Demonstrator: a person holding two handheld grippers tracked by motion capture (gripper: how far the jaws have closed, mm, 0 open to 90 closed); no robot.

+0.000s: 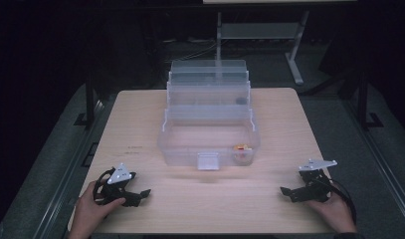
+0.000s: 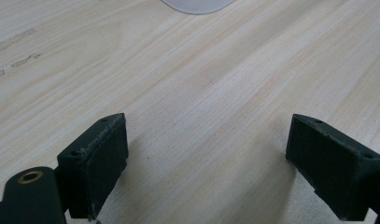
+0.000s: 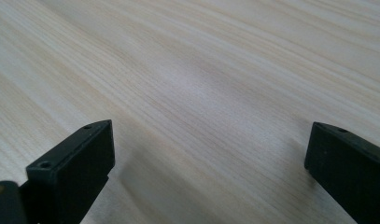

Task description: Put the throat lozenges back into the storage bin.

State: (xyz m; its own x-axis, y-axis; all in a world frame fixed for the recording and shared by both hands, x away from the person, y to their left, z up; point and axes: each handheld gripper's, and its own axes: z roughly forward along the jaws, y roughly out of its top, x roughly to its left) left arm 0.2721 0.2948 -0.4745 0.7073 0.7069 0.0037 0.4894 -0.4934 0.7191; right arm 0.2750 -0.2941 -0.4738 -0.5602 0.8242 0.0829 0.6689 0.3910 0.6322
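A clear plastic tiered organizer box [image 1: 210, 119] stands open at the middle of the wooden table [image 1: 140, 129], with a front latch [image 1: 208, 161]. A small yellow and red item [image 1: 242, 148] lies in its lower tray at the front right. A dark small thing [image 1: 241, 100] sits in an upper tier. My left gripper [image 1: 140, 195] rests near the front left edge, held by a hand, open with nothing between its jaws [image 2: 206, 158]. My right gripper [image 1: 285, 191] rests near the front right edge, open over bare wood [image 3: 208, 163].
A rounded clear plastic edge [image 2: 197, 5] shows at the top of the left gripper view. Faint pencil marks [image 1: 133, 151] lie on the table left of the box. A metal desk frame [image 1: 294, 50] stands beyond the table. The surroundings are dark.
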